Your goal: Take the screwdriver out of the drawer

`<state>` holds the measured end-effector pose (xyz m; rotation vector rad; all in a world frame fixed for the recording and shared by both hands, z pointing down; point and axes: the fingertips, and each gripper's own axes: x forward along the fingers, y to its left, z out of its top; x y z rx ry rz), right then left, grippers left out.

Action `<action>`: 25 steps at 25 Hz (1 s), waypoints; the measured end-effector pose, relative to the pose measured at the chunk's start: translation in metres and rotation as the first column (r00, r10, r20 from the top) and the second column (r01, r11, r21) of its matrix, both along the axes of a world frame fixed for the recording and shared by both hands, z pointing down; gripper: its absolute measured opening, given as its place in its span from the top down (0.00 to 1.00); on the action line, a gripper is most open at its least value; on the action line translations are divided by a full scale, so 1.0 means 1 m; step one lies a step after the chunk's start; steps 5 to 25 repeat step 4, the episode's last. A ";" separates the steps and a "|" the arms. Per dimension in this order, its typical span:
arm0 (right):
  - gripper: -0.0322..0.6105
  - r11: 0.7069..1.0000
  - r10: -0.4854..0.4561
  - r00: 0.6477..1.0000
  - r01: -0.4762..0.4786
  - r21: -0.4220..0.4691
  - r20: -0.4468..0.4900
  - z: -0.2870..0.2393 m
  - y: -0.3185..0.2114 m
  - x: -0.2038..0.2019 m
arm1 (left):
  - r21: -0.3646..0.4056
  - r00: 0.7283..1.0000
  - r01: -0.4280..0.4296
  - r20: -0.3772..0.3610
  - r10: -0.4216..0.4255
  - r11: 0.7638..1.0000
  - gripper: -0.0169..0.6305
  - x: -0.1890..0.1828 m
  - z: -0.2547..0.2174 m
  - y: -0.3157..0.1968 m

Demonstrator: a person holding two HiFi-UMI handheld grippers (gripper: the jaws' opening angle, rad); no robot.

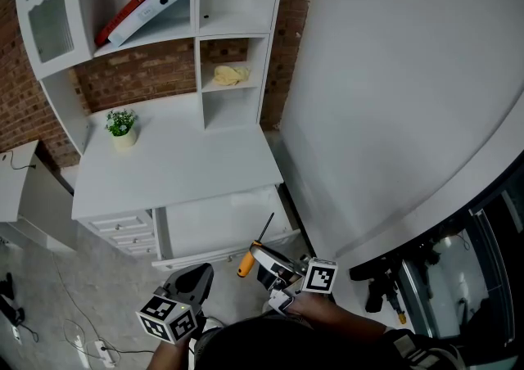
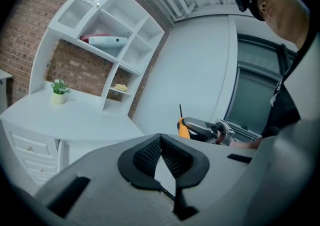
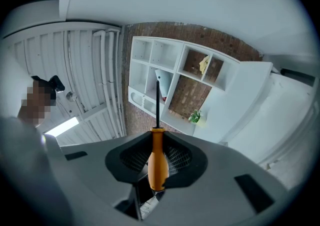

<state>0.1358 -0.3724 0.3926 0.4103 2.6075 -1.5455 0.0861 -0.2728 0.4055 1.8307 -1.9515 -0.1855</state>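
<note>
white desk (image 1: 188, 160) with open drawer (image 1: 221, 227) stands against a brick wall (image 1: 147, 74).

Home study or office corner: white desk (image 1: 180, 160), shelf hutch (image 1: 196, 0), binders (image 1: 143, 10), potted plant (image 1: 122, 127), brick wall (image 1: 139, 74).

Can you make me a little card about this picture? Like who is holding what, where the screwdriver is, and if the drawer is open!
screwdriver: orange handle, thin black shaft, out of the drawer, up in the air
right gripper: shut on the screwdriver's handle
left gripper: shut, nothing between its jaws
drawer: open, under the desk top
desk: white, with a small potted plant standing on it
</note>
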 end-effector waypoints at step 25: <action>0.84 1.000 0.005 1.000 -0.005 0.015 0.000 0.000 0.001 -0.002 | -0.001 1.000 0.002 -0.002 -0.002 1.000 0.95 -0.003 0.000 0.003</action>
